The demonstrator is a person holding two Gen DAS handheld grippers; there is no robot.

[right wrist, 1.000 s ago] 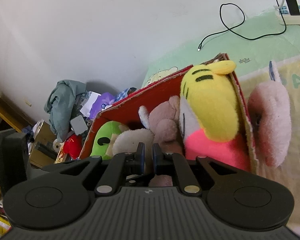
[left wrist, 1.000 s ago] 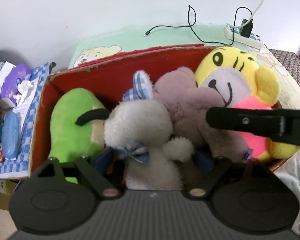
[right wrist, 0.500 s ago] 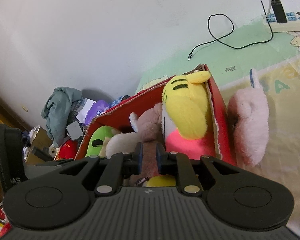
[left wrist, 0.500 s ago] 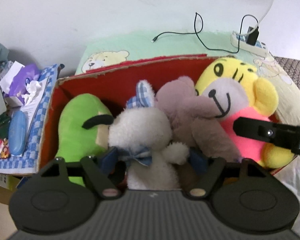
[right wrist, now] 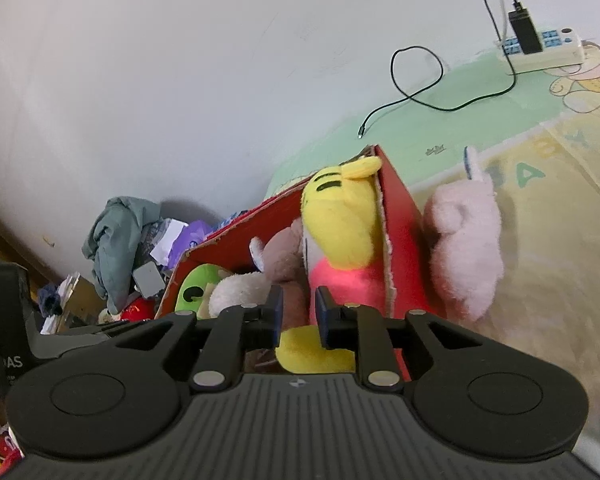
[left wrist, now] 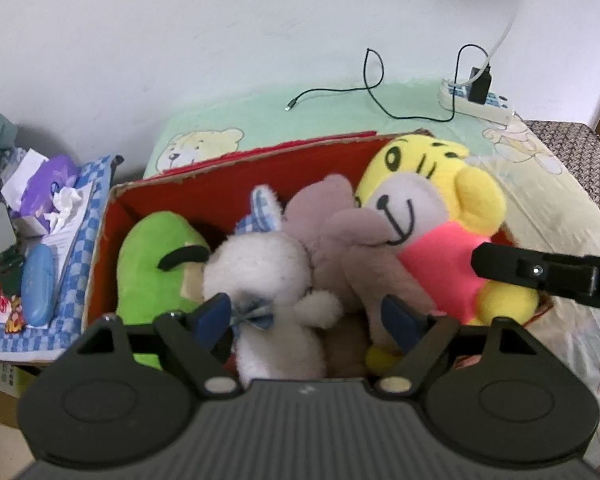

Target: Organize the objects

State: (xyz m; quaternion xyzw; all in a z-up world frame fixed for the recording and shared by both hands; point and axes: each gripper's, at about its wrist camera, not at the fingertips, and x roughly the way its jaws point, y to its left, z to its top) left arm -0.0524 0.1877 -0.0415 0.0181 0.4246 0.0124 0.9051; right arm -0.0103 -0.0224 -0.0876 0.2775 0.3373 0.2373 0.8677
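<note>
right gripper [right wrist: 298, 314] just opening, empty, backed off | left gripper [left wrist: 306, 320] open astride white bunny [left wrist: 268, 264] | four plushes in box [left wrist: 100, 240]; pink plush [right wrist: 466, 248] outside right wall, likely next

A bed covered with a pale green and yellow cartoon-bear sheet [left wrist: 540, 200] carries a red cardboard box [left wrist: 228, 184] packed with plush toys, standing at its near left side. Just right of the box, a pink plush toy [right wrist: 466, 244] lies on the sheet against the box's outer wall. At the far edge by the white wall, a white power strip [left wrist: 474, 100] rests on the sheet, with a black charging cable [left wrist: 374, 88] trailing left across the green fabric.
</note>
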